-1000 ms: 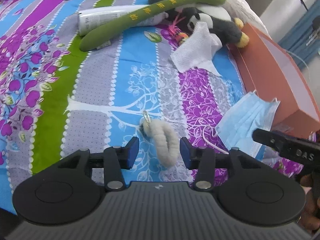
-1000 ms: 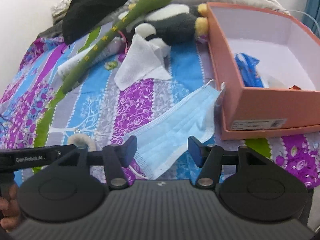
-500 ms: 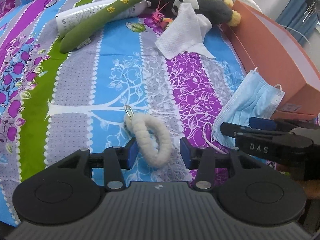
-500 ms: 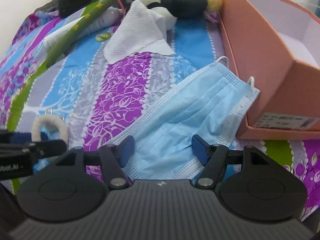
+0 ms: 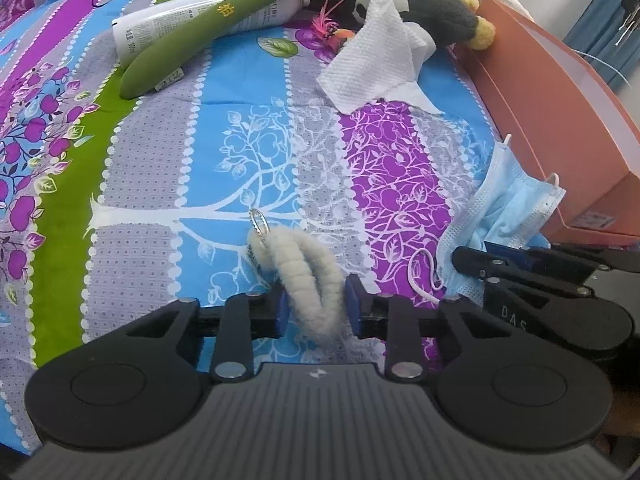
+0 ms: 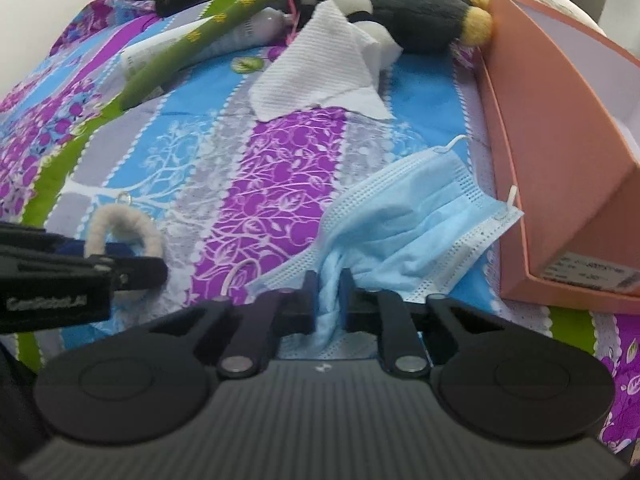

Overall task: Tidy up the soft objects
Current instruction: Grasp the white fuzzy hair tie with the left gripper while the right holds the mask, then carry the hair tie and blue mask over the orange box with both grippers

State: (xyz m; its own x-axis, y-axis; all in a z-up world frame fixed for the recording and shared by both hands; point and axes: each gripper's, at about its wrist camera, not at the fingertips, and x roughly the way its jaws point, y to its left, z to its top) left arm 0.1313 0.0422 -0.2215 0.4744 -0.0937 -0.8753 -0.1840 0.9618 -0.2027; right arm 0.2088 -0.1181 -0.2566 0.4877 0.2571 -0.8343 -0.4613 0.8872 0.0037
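The bed (image 5: 248, 160) carries everything, its patterned cover running bare and flat through the middle, so I judge that stretch my best room for lifting and swinging. Along its right edge stands the orange box (image 6: 560, 152), open on top, and I take it as the likely place for the soft things, since it sits just beside what I hold; its near wall is tall, so anything I carry there has to rise above the rim first. At the far end the pile is crowded: a long green plush (image 5: 240, 12) lies across a white tube (image 5: 160, 28), beside a panda toy (image 5: 424, 4) with a white cloth (image 5: 372, 68) draped against it, and I would rather not reach in there with loaded fingers. Nearer me, close to the bed's front edge, my right gripper (image 6: 328, 296) has its jaws squeezed together on a bunched fold of the blue face mask (image 6: 420, 220), the rest of it spreading flat toward the box, one ear loop (image 6: 236, 276) trailing loose on the cover where it could snag. My left gripper (image 5: 314, 308) has its jaws closing around the fluffy white loop (image 5: 304, 268), the pads touching or nearly touching its pile, pinched at the near end so that its small metal ring (image 5: 258, 222) stays free.
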